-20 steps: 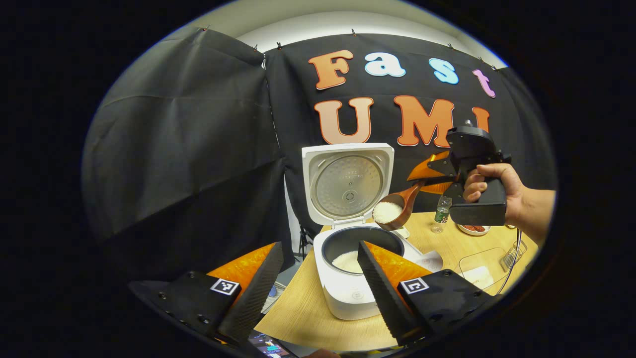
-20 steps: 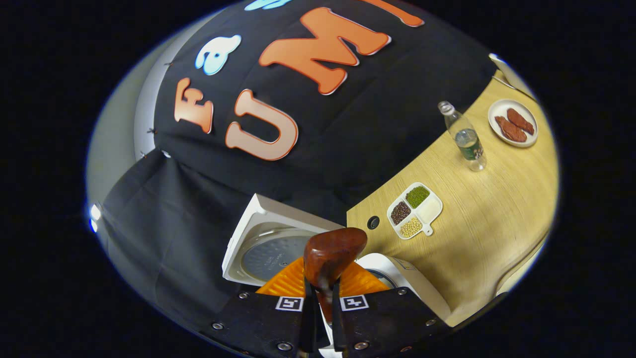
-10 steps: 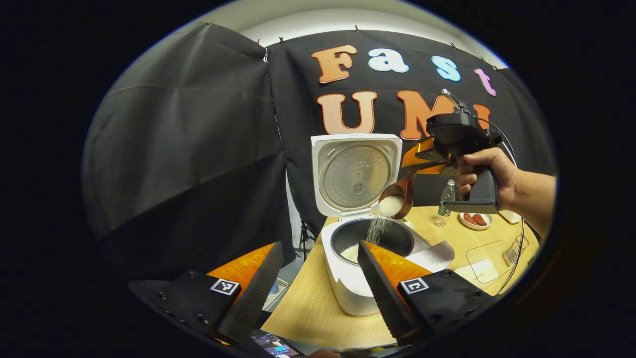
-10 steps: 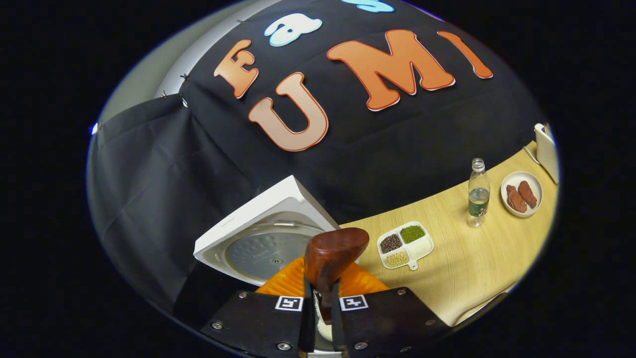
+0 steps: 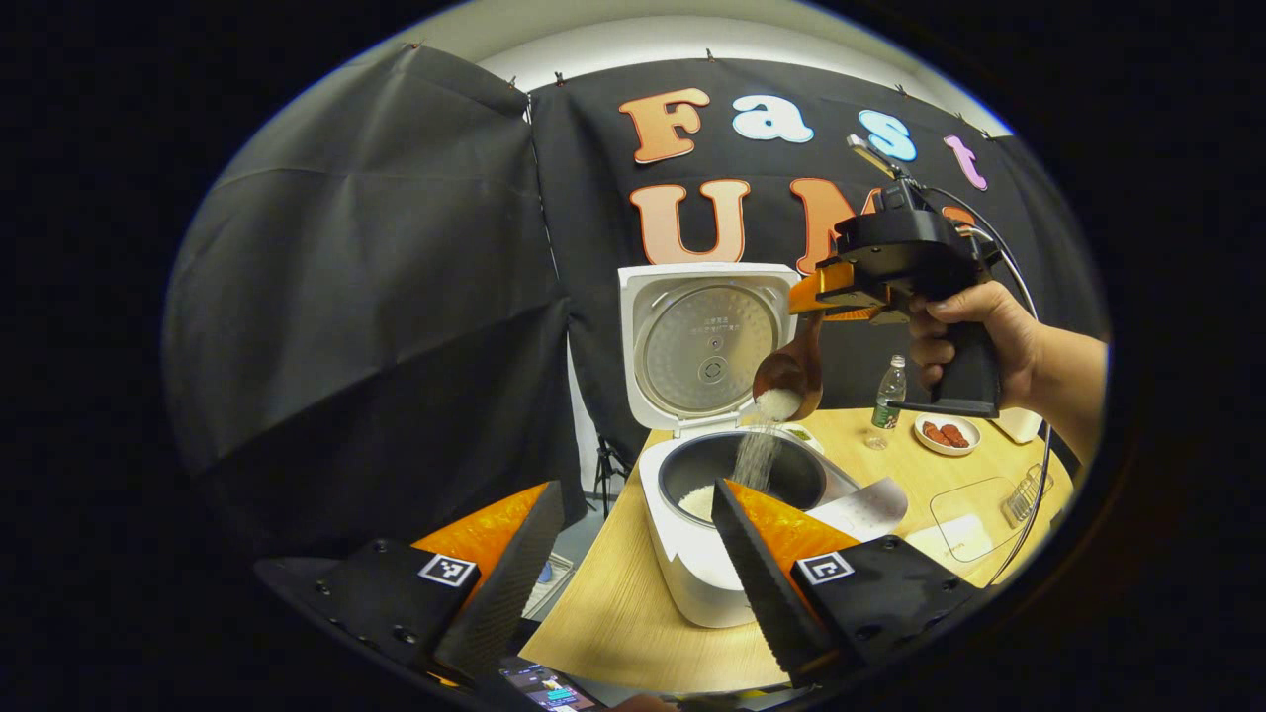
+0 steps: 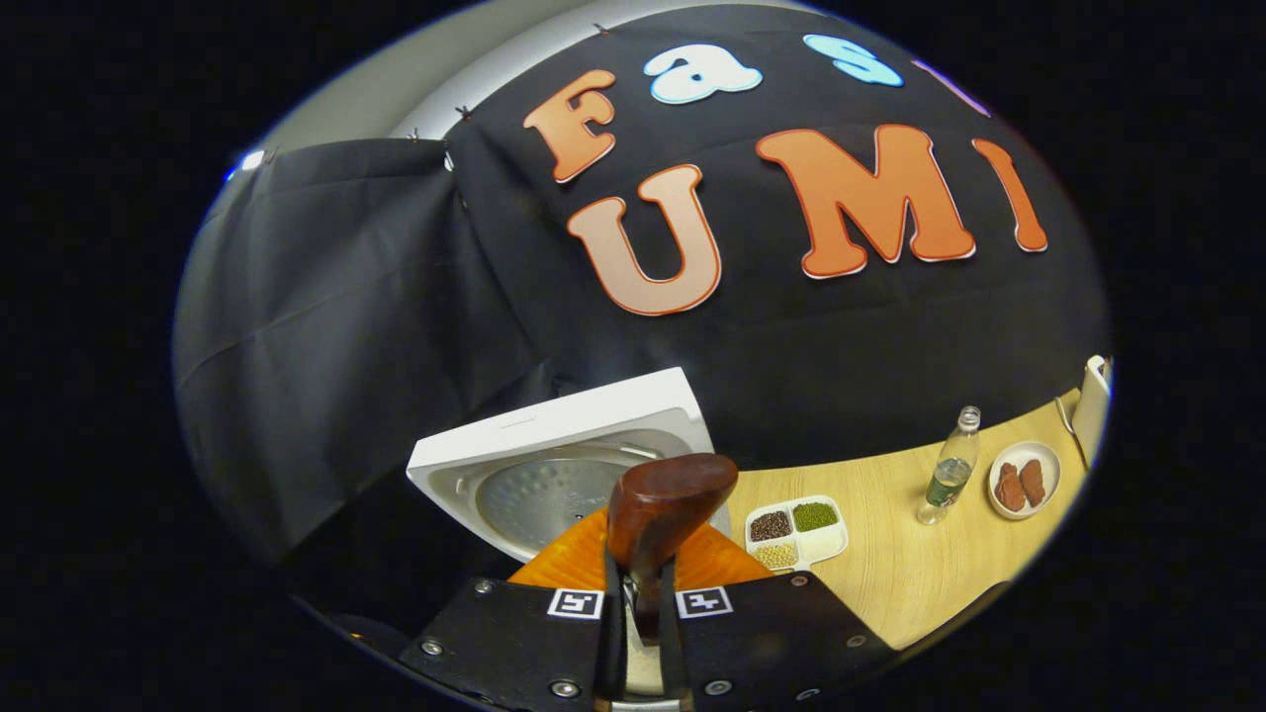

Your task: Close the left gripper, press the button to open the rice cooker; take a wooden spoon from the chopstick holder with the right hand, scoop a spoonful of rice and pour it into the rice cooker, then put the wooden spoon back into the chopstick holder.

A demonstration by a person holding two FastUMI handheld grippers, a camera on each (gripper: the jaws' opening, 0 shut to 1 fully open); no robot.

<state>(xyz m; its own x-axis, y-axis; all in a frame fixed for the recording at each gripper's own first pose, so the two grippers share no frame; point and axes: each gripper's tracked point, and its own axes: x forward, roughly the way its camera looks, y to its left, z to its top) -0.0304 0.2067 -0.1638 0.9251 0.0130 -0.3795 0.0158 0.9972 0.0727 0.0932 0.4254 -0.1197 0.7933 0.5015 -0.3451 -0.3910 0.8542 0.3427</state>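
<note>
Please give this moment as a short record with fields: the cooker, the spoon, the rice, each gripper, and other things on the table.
cooker: lid up
spoon: tilted above the pot, rice falling in
right gripper: shut on the spoon handle
left gripper: open, holds nothing
table: bottle, plate, divided dish

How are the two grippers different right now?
The left gripper is open and holds nothing; the right gripper is shut on the wooden spoon. The left gripper sits low, in front of the rice cooker; the right gripper is held high above the pot, tipping the spoon so rice pours in. Both are handheld and have two fingers.
</note>
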